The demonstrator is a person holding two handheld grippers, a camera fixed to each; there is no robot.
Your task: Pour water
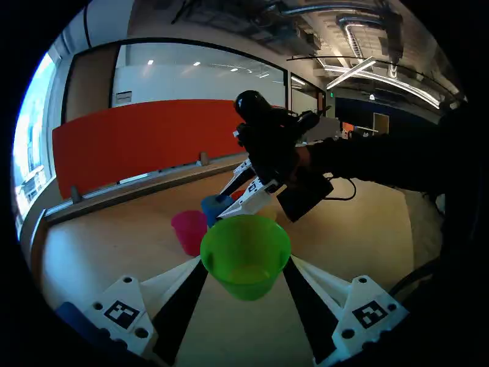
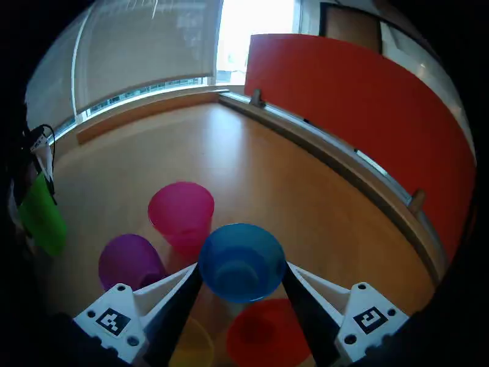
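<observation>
- The left tool (image 1: pixel 246 264) is clamped on a green cup (image 1: pixel 246 244), with one finger on each side. The cup sits right in front of the tool, with its mouth up.
- The right tool (image 2: pixel 242 270) is clamped on a blue cup (image 2: pixel 242 260) in the same way. This cup is upright too.
- From the left tool, the blue cup is ahead, a little to the left and farther off. A hand (image 1: pixel 269 147) in a black glove holds that tool from behind.
- From the right tool, the green cup is far off to the left side, so the two held cups are well apart.
- Other cups stand on the bench (image 2: pixel 257 171). A pink cup (image 2: pixel 181 211) is just ahead of the right tool and a purple cup (image 2: pixel 130 262) is ahead to its left. A red cup (image 2: pixel 267 333) and a yellow cup (image 2: pixel 192 348) are under it.
- I cannot tell which cup has water in it.
- I think the two held cups must come close next. One rim goes over the other's mouth, and then that cup tips. If it tips too soon, the water may land on the bench.
</observation>
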